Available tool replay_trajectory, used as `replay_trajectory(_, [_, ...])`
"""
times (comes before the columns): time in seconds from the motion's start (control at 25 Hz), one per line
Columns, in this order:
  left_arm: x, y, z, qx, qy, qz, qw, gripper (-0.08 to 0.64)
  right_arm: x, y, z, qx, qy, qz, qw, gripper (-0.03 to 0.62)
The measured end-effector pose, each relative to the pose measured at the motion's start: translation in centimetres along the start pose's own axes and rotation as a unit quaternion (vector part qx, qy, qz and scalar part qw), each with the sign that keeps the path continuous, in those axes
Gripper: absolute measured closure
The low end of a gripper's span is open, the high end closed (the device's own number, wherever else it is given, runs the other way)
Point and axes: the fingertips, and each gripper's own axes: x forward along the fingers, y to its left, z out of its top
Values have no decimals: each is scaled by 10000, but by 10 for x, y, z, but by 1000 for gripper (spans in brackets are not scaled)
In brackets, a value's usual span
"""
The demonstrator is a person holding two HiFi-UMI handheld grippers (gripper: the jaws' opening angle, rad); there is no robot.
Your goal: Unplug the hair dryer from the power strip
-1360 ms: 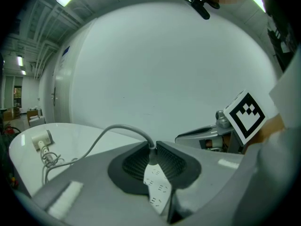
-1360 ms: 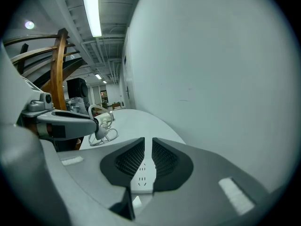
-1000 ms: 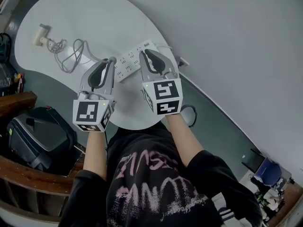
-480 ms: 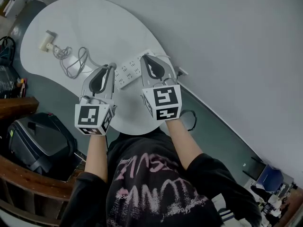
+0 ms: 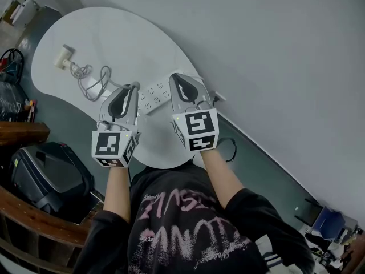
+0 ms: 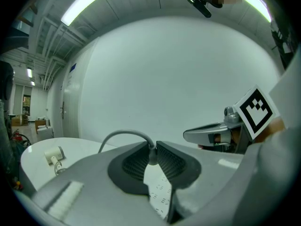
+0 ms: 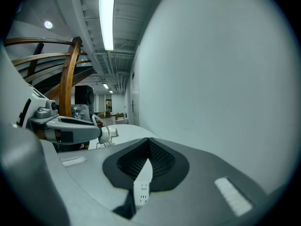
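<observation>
A white hair dryer [image 5: 65, 55] lies at the far left of the white table [image 5: 131, 33], its grey cord [image 5: 94, 80] looping toward me. My left gripper [image 5: 134, 88] hangs over the near end of the white power strip [image 5: 155, 90]. In the left gripper view, this gripper [image 6: 151, 149] is shut on the plug end of the cord [image 6: 123, 134], with the strip [image 6: 157, 197] showing below. My right gripper [image 5: 173, 77] hovers over the strip's far end. Its jaws have just been closing and now meet [image 7: 148, 144]. I see nothing between the pads; the strip [image 7: 141, 189] shows beneath.
A grey wall [image 5: 274, 56] runs along the table's right side. The strip's own lead trails to the floor [image 5: 231, 147]. A black case [image 5: 45, 173] and a wooden rail [image 5: 23, 133] stand to my left. A blue chair [image 5: 325, 221] is far right.
Both grippers have risen a little above the power strip, the left still gripping the cord end. My head has shifted, so the table sits further right in view.
</observation>
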Motion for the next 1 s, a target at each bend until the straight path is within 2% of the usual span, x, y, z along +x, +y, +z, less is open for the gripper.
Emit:
replay_trajectory(0.6, [-12, -1, 28, 122, -280, 199, 9993, 505, -15, 0, 35, -96, -398, 140, 9991, 574])
replay_trajectory(1.0, [-23, 16, 44, 134, -486, 418, 9979, 505, -17, 5, 50, -106, -579, 228, 9980, 577])
